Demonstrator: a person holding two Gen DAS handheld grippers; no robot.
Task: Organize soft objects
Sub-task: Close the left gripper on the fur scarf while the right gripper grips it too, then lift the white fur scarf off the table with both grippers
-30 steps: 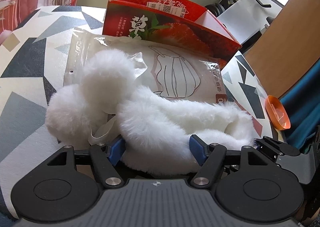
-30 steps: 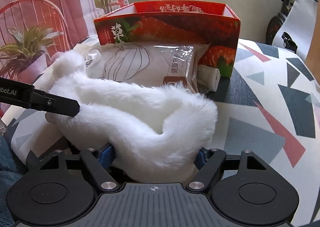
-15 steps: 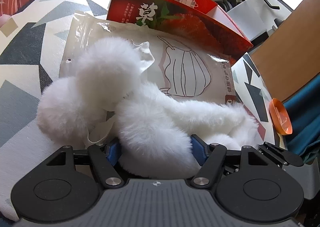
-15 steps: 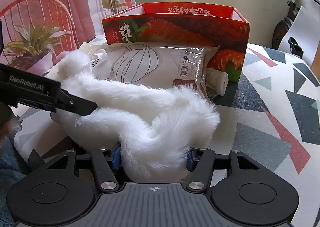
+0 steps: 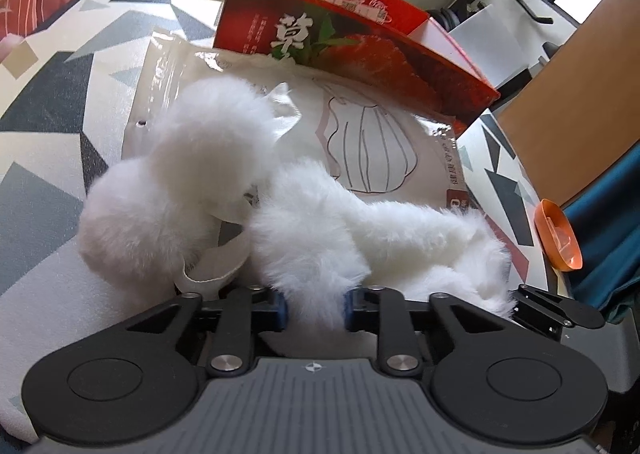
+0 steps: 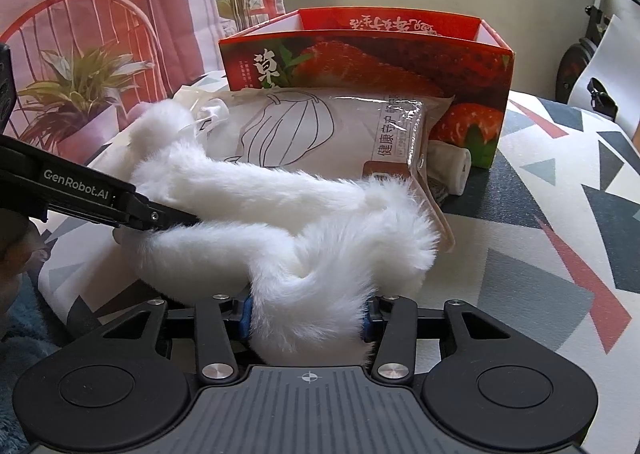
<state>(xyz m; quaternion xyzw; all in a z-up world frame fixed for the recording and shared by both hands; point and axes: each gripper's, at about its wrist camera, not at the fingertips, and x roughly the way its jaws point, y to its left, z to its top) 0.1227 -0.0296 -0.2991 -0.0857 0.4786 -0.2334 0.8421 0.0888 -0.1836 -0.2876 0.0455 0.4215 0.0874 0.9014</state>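
Both narrowed, left gripper (image 5: 314, 304) and right gripper (image 6: 306, 320) pinching white furry scarf (image 6: 288, 213), long axis 9-to-3 o'clock, mask pack (image 6: 320, 125) at 12.

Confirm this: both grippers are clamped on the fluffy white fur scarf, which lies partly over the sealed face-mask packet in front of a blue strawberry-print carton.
One detail is off: the carton is red, not blue, as the right wrist view shows. The rest holds: the left gripper and right gripper both clamp the fluffy white fur scarf, which lies partly over the sealed face-mask packet.
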